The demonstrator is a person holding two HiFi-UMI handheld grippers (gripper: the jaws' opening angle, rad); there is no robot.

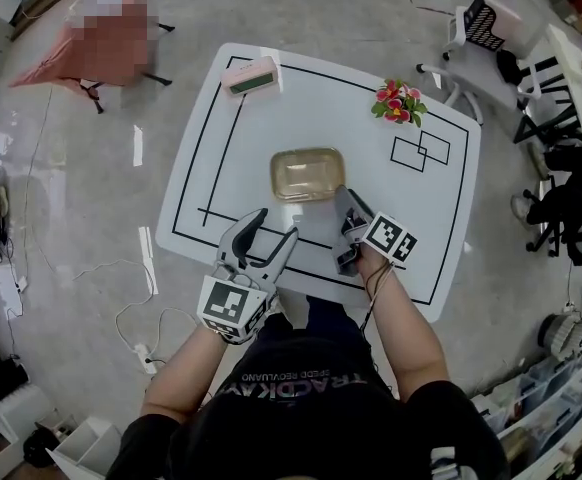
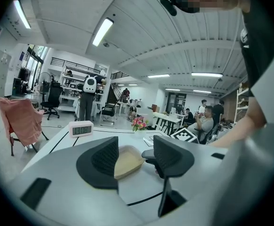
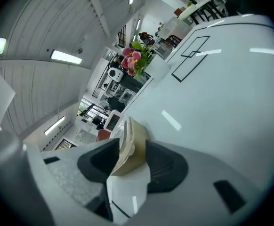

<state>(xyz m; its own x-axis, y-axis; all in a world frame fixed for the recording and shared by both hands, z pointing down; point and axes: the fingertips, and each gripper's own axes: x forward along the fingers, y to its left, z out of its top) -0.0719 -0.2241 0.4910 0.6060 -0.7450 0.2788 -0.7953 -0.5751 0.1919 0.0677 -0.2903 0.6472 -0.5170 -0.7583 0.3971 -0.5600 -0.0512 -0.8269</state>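
A shallow tan dish (image 1: 308,173) lies in the middle of the white table (image 1: 371,148). My right gripper (image 1: 344,200) is at its near right corner, shut on the dish's rim. In the right gripper view the dish's rim (image 3: 132,142) stands on edge between the two black pads of the right gripper (image 3: 130,163). My left gripper (image 1: 276,224) hovers open at the table's front edge, left of the dish, with nothing between its fingers. From the left gripper (image 2: 134,157) view, the dish (image 2: 127,163) lies just ahead, and the right gripper's marker cube (image 2: 184,134) shows beyond it.
A pink digital clock (image 1: 251,76) stands at the table's far left and a small pot of flowers (image 1: 399,101) at the far right. Black taped lines and two small rectangles (image 1: 421,150) mark the tabletop. Chairs (image 1: 561,178) stand to the right; a pink cloth (image 2: 19,119) hangs left.
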